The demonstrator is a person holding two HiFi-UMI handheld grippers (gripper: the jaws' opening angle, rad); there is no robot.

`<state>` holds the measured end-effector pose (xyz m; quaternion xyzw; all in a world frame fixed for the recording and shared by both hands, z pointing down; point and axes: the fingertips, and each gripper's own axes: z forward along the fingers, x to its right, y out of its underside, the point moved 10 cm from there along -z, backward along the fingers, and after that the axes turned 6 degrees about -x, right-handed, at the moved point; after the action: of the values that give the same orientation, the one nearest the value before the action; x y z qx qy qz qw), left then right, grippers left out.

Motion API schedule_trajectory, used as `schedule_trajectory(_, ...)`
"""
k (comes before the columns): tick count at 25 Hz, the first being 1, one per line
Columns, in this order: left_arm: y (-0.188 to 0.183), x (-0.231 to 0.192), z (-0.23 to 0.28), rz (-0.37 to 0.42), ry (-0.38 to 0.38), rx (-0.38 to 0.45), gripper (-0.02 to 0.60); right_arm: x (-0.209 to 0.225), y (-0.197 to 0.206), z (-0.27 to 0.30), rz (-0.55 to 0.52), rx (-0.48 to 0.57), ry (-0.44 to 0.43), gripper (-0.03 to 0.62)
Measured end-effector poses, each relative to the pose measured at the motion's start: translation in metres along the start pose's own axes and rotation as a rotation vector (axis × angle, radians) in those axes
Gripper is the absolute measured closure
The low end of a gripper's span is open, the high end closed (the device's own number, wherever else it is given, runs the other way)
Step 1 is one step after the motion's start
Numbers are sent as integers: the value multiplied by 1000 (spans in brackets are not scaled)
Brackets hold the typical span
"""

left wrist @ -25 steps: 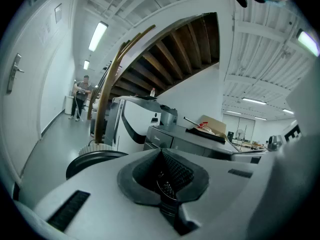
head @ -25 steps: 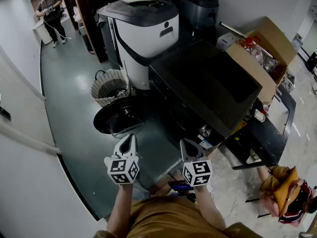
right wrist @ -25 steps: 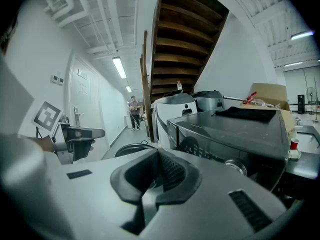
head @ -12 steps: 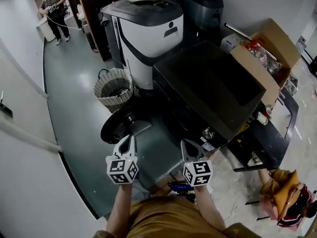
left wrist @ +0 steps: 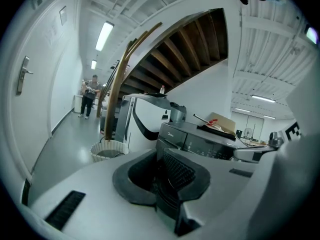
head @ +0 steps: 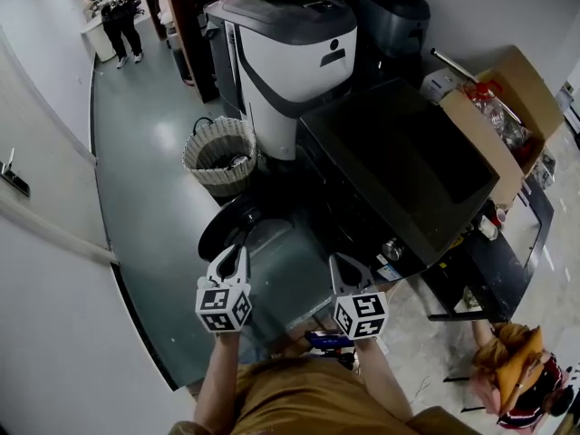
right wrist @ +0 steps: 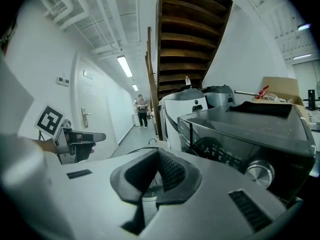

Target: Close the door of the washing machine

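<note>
The washing machine (head: 399, 166) door (head: 237, 227) hangs wide open, right at 12 o'clock of the left gripper (head: 231, 259). My guess is that gripper is lined up there to push the door shut. Both forearms reach forward side by side, tipped slightly down. The left gripper's jaws are pinched together and empty. The right gripper (head: 347, 275), at its 3 o'clock, is the same.

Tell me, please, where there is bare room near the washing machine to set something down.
The flat top of the washing machine looks bare, between the cardboard box and the white appliance. The grey floor left of the wicker basket is open too. It is crowded between that basket and the open door.
</note>
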<state>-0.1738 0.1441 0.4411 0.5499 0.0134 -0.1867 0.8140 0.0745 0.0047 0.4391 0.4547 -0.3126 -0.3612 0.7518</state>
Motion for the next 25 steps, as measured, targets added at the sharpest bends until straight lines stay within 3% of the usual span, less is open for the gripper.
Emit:
schedule_trajectory(5,12,-34,4,-13,-58,-56,445,-18,2,24,-25,-39,-46,582)
schedule_trajectory(13,23,-96,24,-43,-96,-116,437,-51,1,79,-81,-99,-97,582)
schedule_trajectory(25,30,-157,76,-25,-65,-207,433,-68,5,141,-111,-203,-118,582)
